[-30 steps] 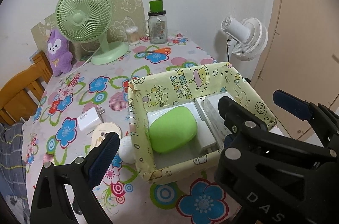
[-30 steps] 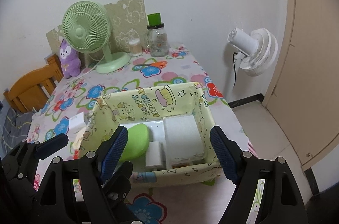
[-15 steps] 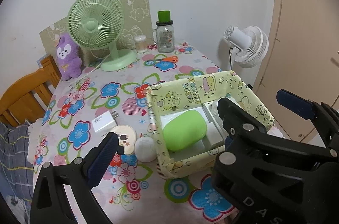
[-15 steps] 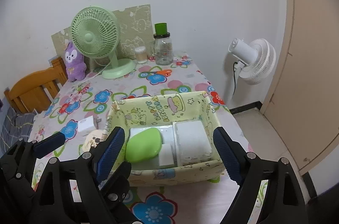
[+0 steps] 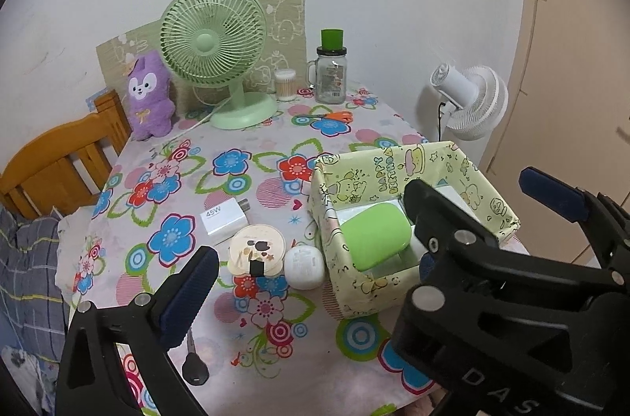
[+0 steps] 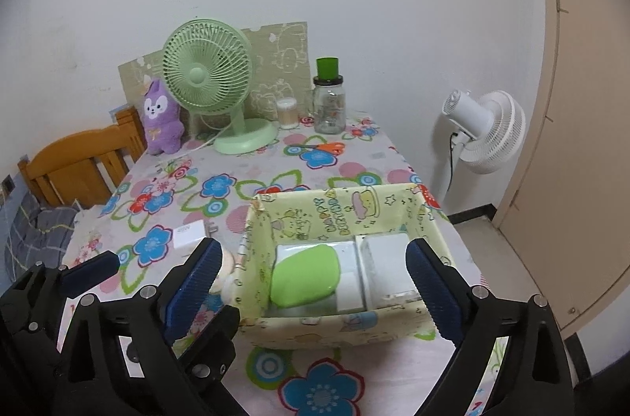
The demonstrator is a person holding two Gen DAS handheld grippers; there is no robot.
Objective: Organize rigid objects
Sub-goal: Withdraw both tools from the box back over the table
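Observation:
A yellow cartoon-print box (image 5: 393, 164) (image 6: 338, 207) stands at the table's near right. It holds a green case (image 5: 374, 239) (image 6: 305, 276) and white boxes (image 6: 386, 266). Left of the box lie a white earbud case (image 5: 304, 266), a round cream disc (image 5: 258, 252) and a white charger (image 5: 222, 219) (image 6: 189, 233). My right gripper (image 6: 313, 258) hovers before the box, its jaws opening and empty. My left gripper (image 5: 315, 258) hangs open and empty above the loose items. The right gripper's body (image 5: 492, 290) hides most of its right finger.
At the table's back stand a green fan (image 5: 214, 50), a purple plush (image 5: 149, 97), a swab pot (image 5: 284, 84) and a glass jar (image 5: 330, 77), with orange scissors (image 5: 330, 117) in front. A black-tipped pen (image 5: 193, 368) lies near. A wooden chair (image 5: 59, 164) stands left, a white fan (image 5: 468, 101) right.
Both grippers have drawn back and upward from the box, so more of the table shows. The right gripper's fingers have spread wider. The box and its contents have stayed put.

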